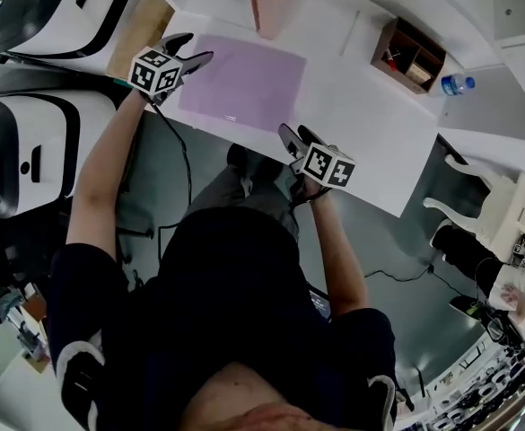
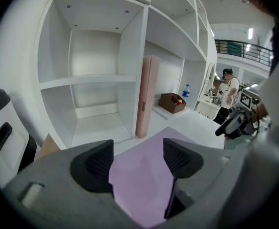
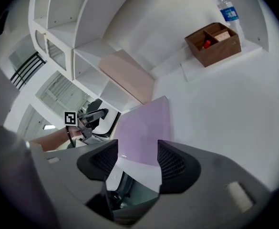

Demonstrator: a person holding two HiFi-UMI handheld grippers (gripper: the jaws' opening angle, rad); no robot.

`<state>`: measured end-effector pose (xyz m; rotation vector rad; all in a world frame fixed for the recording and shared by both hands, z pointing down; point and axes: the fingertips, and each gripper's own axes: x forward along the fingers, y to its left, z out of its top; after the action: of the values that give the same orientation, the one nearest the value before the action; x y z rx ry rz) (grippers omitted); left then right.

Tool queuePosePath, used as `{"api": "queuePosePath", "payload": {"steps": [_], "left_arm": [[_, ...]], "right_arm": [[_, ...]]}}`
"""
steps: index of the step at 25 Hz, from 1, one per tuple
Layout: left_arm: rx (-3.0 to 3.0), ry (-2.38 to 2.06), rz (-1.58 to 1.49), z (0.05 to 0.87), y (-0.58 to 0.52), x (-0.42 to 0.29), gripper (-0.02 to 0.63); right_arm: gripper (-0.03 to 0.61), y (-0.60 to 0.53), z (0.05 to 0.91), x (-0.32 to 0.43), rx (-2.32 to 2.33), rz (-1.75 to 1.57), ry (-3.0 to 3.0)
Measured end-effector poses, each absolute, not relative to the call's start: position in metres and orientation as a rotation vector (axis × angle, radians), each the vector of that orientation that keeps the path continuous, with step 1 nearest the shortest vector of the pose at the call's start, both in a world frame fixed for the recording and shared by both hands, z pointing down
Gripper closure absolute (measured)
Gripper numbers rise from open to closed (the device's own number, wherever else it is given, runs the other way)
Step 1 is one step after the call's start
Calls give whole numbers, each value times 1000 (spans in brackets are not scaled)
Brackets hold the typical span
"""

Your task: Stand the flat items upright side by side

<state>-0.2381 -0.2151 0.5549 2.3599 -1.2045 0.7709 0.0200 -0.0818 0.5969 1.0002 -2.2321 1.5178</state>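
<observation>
Purple sheet (image 1: 242, 83): thin, matt and rectangular, lying flat on the smooth white worktop (image 1: 370, 124) in front of you. At its 12 o'clock a pale pink board (image 1: 271, 3), just as flat, stands upright on its edge beside a vertical panel of the white shelf unit (image 2: 129, 42). At the sheet's 2 o'clock sits a brown wooden box (image 1: 408, 55), open-topped and split into compartments. A clear water bottle (image 1: 457, 84) with a blue cap stands just beside it, at the box's 4 o'clock. Two glossy white-and-black machines (image 1: 56, 7) stand off the worktop at 9 o'clock.

Both your forearms reach forward. Your left gripper (image 1: 195, 48) is at the sheet's 10 o'clock corner, angled downward. Its jaws stand apart, with the purple surface showing between the ribbed black pads and nothing clamped. Your right gripper (image 1: 295, 133) sits at the sheet's 5 o'clock, over the worktop's near edge. Its jaws are likewise apart and hold nothing.
</observation>
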Motion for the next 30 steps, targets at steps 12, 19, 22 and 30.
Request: {"api": "queuePosePath", "payload": {"steps": [12,19,22,30], "left_arm": [[2497,-936,930,582,-237,-222,275],[2587,-670,1006,603,-251,-206,275],[2595,-596,1015,612,-259,-201,275],[2587,-416,1062,637,-268,-192,275]], "right_arm": [[316,-57,619,2,1170,1691,-2152],[314,-42,637,-24,1319,1806,-2056],[313,-37,645,-35,1365,1831,-2022],[308,-41,657,-48,1474,1902,-1997]]}}
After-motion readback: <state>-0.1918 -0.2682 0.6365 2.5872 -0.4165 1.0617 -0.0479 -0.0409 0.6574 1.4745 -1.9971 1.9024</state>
